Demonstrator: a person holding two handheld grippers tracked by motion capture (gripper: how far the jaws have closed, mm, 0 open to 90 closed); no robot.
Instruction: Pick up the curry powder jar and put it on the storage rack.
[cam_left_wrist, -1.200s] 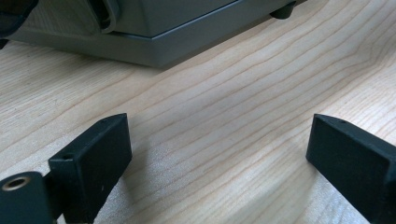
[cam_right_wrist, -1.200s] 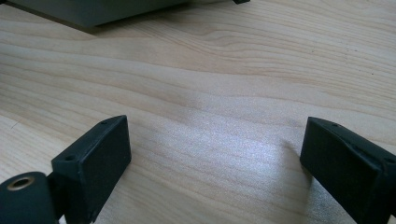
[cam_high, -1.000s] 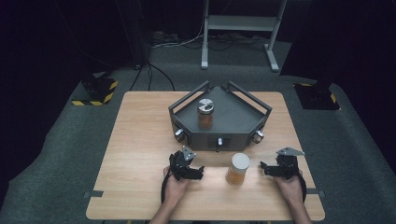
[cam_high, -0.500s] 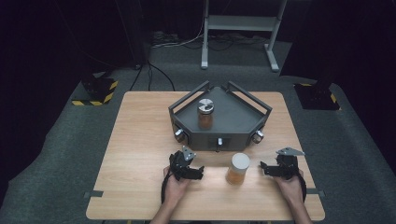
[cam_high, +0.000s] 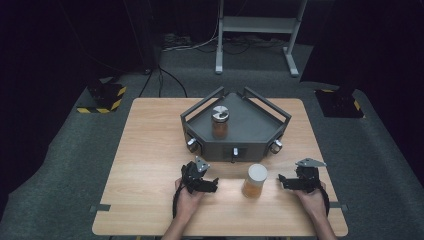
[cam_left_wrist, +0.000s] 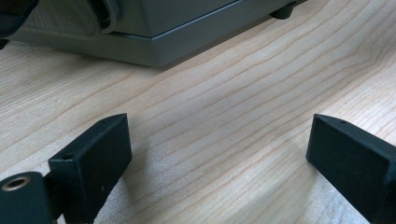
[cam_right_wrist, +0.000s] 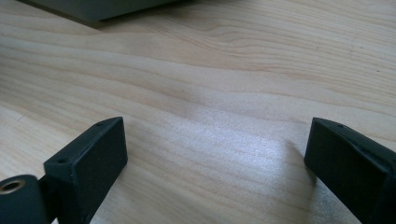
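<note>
left gripper (cam_high: 212, 186): resting low on the wooden table (cam_high: 150, 150), jaws spread wide, nothing between them, bare wood ahead in the left gripper view.
right gripper (cam_high: 283, 181): same story, jaws wide apart, gripping nothing.
white-lidded jar (cam_high: 254, 180): upright on the table between both grippers, touching neither.
grey tray (cam_high: 260, 125): just beyond, carrying a metal-lidded jar (cam_high: 219, 121).

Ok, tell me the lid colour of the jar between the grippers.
White lid, clearest in the high view.
</note>
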